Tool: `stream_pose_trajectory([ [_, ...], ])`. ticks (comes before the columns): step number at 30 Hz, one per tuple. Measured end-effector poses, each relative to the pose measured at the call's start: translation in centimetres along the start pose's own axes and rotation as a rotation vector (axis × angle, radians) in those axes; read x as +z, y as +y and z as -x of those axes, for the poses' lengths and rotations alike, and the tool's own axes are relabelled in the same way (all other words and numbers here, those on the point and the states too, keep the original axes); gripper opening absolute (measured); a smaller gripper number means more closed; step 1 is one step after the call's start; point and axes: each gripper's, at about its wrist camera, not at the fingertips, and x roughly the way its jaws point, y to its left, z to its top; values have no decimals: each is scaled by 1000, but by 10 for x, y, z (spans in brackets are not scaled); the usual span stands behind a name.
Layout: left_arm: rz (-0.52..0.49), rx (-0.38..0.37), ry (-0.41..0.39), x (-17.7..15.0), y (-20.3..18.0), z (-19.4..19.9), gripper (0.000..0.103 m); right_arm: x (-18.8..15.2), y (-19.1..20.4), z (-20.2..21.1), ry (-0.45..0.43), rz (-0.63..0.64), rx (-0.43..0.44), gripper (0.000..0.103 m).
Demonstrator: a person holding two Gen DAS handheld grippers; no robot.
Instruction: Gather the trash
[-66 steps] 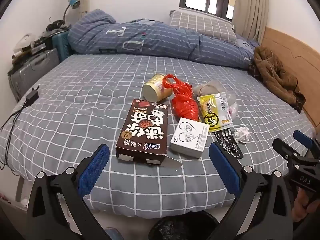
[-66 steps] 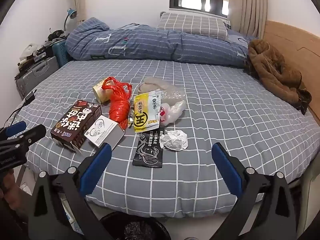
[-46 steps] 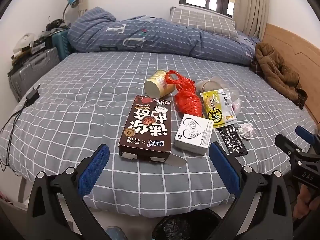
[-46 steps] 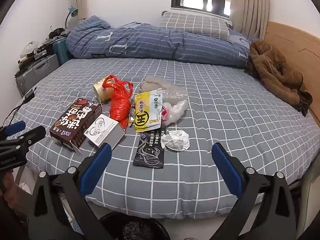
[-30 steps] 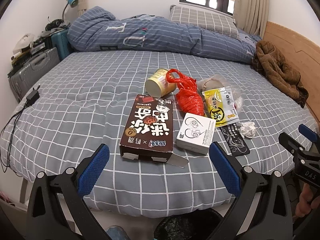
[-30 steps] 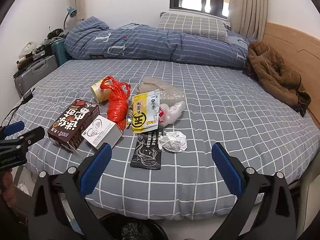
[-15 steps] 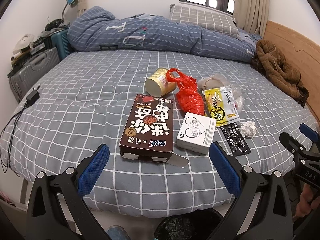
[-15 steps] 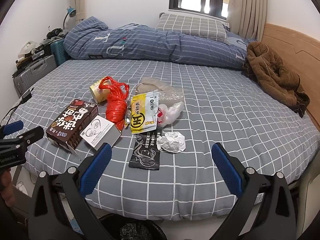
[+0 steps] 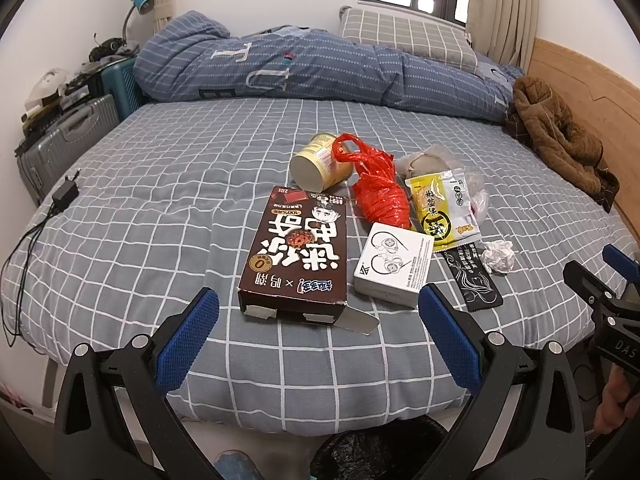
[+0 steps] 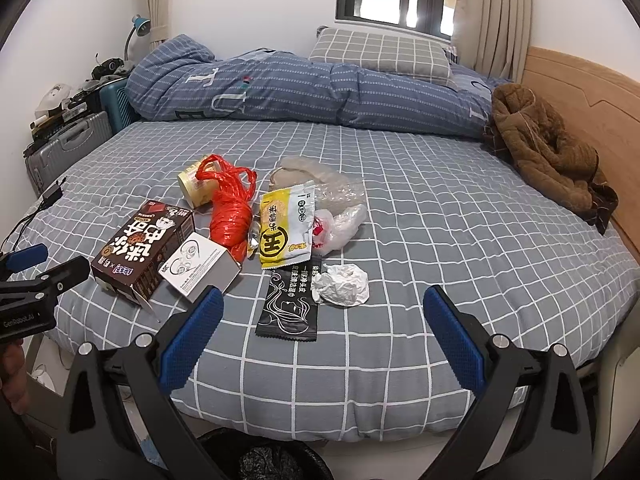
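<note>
Both grippers — left gripper [image 9: 318, 312] and right gripper [image 10: 320, 312] — have barely drifted this past second, jaws spread wide and empty, while the trash [image 10: 280, 236] lies untouched on the bed [image 10: 440, 220] — collecting hasn't begun.

Two black hand-held grippers with blue finger pads

The left gripper [image 9: 318, 338] and the right gripper [image 10: 322, 338] each have black angular arms, silver screw heads and textured blue pads [image 9: 187, 343]. White lettering marks each body: "DAS" on the right one, "GenRobot.AI" on the left.
</note>
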Motion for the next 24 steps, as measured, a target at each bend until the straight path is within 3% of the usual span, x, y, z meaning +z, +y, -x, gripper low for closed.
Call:
stream_pose_trajectory([
  [24,-8,7,18,0,3,-5,97,1,0,-2,-1,2,0,96],
])
